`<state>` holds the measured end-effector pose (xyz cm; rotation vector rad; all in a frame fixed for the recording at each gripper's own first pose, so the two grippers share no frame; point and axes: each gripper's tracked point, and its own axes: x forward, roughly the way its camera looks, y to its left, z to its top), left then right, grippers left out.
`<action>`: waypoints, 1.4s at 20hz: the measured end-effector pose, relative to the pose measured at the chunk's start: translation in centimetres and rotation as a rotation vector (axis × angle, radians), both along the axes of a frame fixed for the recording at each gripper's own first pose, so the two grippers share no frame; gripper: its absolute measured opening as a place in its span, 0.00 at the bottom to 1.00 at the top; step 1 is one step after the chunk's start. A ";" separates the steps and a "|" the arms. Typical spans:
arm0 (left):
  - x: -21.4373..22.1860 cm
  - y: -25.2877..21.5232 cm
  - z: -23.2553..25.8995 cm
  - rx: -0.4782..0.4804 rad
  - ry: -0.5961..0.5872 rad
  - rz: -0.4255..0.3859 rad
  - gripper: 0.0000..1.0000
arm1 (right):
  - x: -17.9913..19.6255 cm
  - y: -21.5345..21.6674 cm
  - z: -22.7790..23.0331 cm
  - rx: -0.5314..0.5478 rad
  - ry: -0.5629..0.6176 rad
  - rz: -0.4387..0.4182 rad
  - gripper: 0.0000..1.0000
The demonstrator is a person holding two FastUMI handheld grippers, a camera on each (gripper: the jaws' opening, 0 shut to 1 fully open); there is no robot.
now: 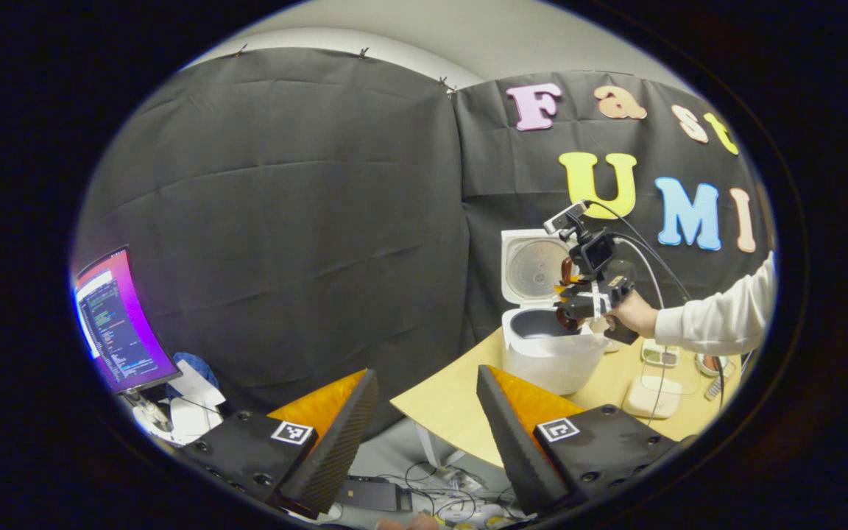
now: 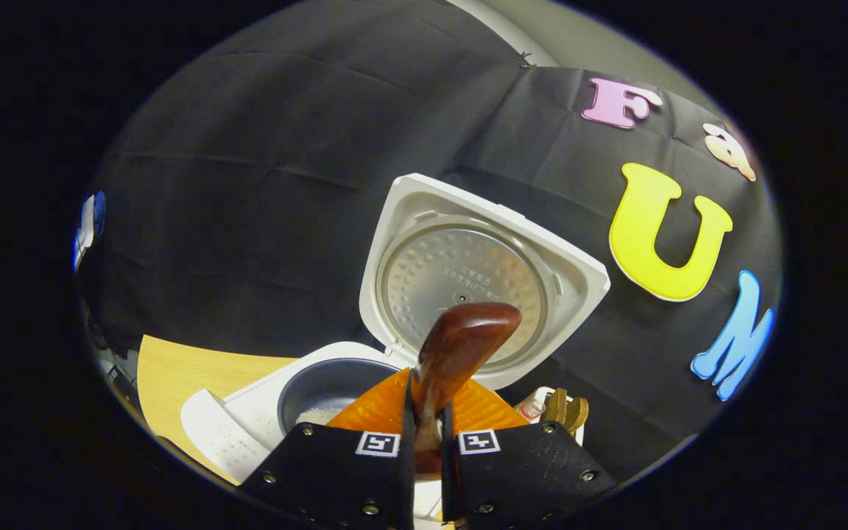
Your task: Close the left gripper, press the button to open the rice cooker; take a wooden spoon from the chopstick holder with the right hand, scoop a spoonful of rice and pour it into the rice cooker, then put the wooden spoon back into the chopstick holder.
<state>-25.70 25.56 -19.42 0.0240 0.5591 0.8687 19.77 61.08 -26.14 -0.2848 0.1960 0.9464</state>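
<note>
Right gripper clamps wooden spoon above open rice cooker, lid upright; left gripper jaws wide, empty, off table edge

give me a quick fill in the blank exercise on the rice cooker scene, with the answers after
1. The lid of the rice cooker stands ____.
2. The right gripper has its jaws shut on the ____ of the wooden spoon.
3. The left gripper, held back from the wooden table, has its jaws ____.
4. At the bottom of the cooker's inner pot lies some white ____.

Missing words: open; handle; open; rice
</note>
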 end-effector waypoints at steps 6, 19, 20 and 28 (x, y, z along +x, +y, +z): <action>0.6 -0.7 0.4 -0.007 -0.055 -0.059 0.96 | -0.6 -4.3 2.6 0.174 0.318 -0.053 0.15; 5.2 -7.3 -3.7 -0.180 -0.212 -0.444 0.95 | -0.3 -35.0 6.0 0.688 0.839 -0.411 0.15; 5.7 -7.9 -4.0 -0.192 -0.211 -0.464 0.95 | -0.6 -38.0 5.3 0.699 0.842 -0.454 0.15; 11.2 -13.7 -5.0 -0.229 -0.178 -0.541 0.92 | -0.8 -57.6 -2.7 0.777 0.878 -0.734 0.15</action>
